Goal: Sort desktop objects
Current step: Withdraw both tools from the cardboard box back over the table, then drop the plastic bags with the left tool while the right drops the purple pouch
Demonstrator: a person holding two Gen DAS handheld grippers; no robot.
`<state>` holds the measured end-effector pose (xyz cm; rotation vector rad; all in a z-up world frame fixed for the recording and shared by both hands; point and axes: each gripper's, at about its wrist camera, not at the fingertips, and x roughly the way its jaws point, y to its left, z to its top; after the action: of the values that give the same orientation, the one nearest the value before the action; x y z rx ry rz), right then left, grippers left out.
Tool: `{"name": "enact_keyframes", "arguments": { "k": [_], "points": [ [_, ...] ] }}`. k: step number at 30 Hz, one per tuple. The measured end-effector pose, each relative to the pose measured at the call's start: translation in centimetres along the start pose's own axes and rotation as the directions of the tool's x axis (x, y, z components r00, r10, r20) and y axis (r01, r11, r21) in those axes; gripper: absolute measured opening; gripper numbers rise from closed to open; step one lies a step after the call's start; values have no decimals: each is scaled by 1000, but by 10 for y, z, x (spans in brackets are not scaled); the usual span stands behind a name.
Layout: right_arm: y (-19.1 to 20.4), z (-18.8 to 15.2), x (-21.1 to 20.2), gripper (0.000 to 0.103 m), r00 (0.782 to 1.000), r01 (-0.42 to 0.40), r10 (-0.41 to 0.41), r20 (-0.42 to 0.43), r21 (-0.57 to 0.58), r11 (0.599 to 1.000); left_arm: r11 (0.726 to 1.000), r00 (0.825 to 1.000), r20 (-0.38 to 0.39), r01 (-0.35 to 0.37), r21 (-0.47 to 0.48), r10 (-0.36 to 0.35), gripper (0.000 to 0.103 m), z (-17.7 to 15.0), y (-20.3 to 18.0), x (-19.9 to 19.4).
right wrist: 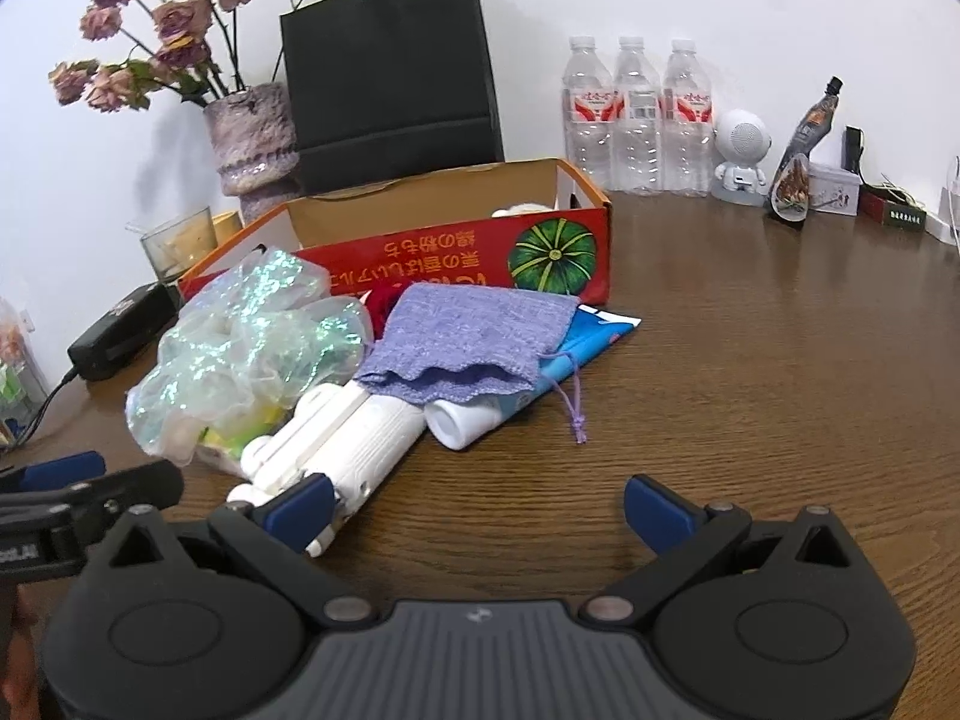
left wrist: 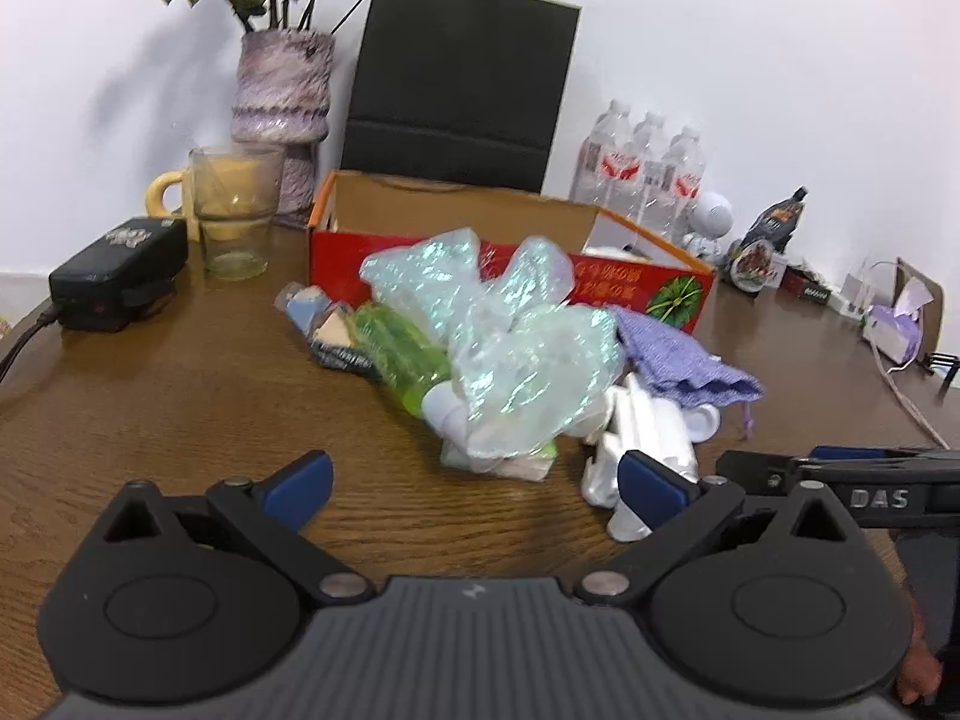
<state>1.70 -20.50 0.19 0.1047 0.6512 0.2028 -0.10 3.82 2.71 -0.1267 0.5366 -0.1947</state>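
A pile of loose items lies on the wooden table in front of an open red cardboard box (left wrist: 636, 282) (right wrist: 420, 264). It holds a crumpled iridescent plastic bag (left wrist: 516, 354) (right wrist: 252, 336), a green bottle (left wrist: 402, 354), a purple knit pouch (left wrist: 678, 360) (right wrist: 474, 342), a white folded gadget (left wrist: 648, 438) (right wrist: 348, 432), a white tube (right wrist: 474, 414) and a small packet (left wrist: 324, 324). My left gripper (left wrist: 474, 489) is open and empty just before the pile. My right gripper (right wrist: 477, 507) is open and empty, its left finger beside the white gadget.
Behind the box stand a black paper bag (left wrist: 462, 78) (right wrist: 390, 72), a vase of dried roses (left wrist: 282, 90) (right wrist: 252, 138), a glass (left wrist: 234, 210) and a yellow mug (left wrist: 165, 195). A black charger (left wrist: 120, 270) lies left. Water bottles (right wrist: 642, 114), a white robot figure (right wrist: 741, 156) and small packages stand right.
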Motion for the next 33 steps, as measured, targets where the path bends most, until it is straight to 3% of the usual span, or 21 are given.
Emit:
{"name": "enact_keyframes", "arguments": {
  "k": [5, 11, 18, 21, 24, 27, 33],
  "points": [
    [1, -1, -2, 103, 1000, 19, -19, 11, -9, 1000, 999, 999, -16, -33, 17, 33, 103, -1, -2, 4],
    [3, -1, 5, 103, 999, 35, -36, -22, -17, 999, 1000, 1000, 1, -10, -15, 10, 103, 0, 2, 0],
    [1, -1, 2, 103, 1000, 24, -24, -12, -7, 1000, 999, 999, 9, -39, 0, 39, 103, -1, 0, -1],
    [-1, 3, -4, 103, 1000, -11, 11, 12, 10, 1000, 1000, 1000, 17, -8, -10, 8, 103, 4, -1, -5],
    [-5, 16, -2, 103, 997, -77, 77, 1, -5, 997, 989, 998, 47, 42, 139, -49, 103, 13, -17, -11],
    [-7, 36, 6, 103, 996, -83, 82, -18, -81, 993, 955, 997, 78, -7, 298, -17, 103, 29, -36, -1],
    [-29, 84, 49, 103, 990, -117, 121, -69, 60, 991, 923, 995, 51, -100, 371, 88, 103, 51, -46, 63]
  ]
}}
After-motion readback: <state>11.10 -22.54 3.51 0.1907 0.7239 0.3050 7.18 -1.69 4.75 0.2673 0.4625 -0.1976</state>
